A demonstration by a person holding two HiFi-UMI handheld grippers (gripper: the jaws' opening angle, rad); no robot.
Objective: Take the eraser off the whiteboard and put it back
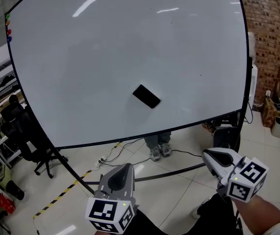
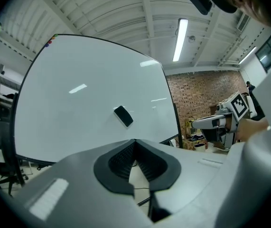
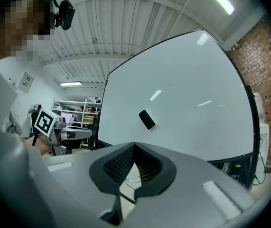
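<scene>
A black eraser [image 1: 146, 96] clings tilted to the lower middle of the big whiteboard [image 1: 81, 58]; the same eraser [image 2: 123, 116] shows in the left gripper view, and the eraser [image 3: 147, 119] also in the right gripper view. My left gripper [image 1: 121, 169] is held low at the bottom centre, well short of the board, its jaws closed together with nothing in them. My right gripper [image 1: 207, 155] sits at the lower right, also far from the eraser, shut and empty. Both point level toward the board.
The whiteboard stands on a black frame over a pale tiled floor with cables [image 1: 115, 153] and yellow-black tape [image 1: 63, 192]. Someone's shoes [image 1: 160, 151] show under the board. A black office chair [image 1: 27, 136] is at the left, a brick wall [image 1: 272, 28] and boxes at the right.
</scene>
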